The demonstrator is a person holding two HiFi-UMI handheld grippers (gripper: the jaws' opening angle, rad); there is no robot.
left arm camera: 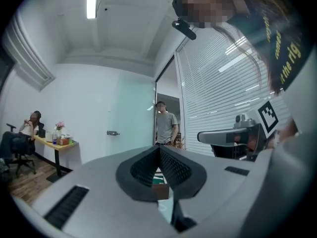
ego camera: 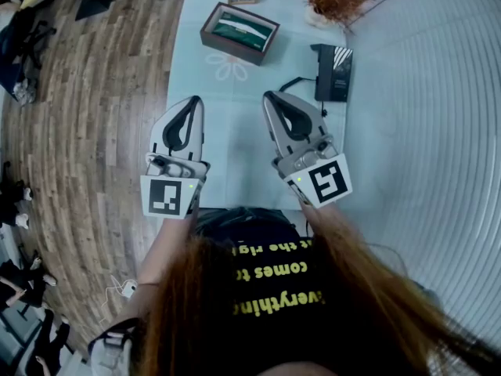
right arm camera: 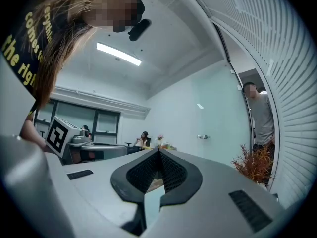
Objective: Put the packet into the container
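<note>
- Left gripper [ego camera: 194,100], right gripper [ego camera: 270,96]: jaws clenched tip to tip, nothing between them, both level above the table [ego camera: 235,143].
- Packet [ego camera: 244,28]: green, lying inside the brown container [ego camera: 235,50] at the table's far end; seen fully in the head view only.
- Standing person [left arm camera: 165,125]: gripper views only.

Black shirt [ego camera: 270,288] with yellow lettering, probably short-sleeved.

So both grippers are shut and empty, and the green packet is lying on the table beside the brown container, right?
Not quite. The head view shows the green packet inside the brown container, not beside it on the table. The left gripper and right gripper are indeed shut and empty.
</note>
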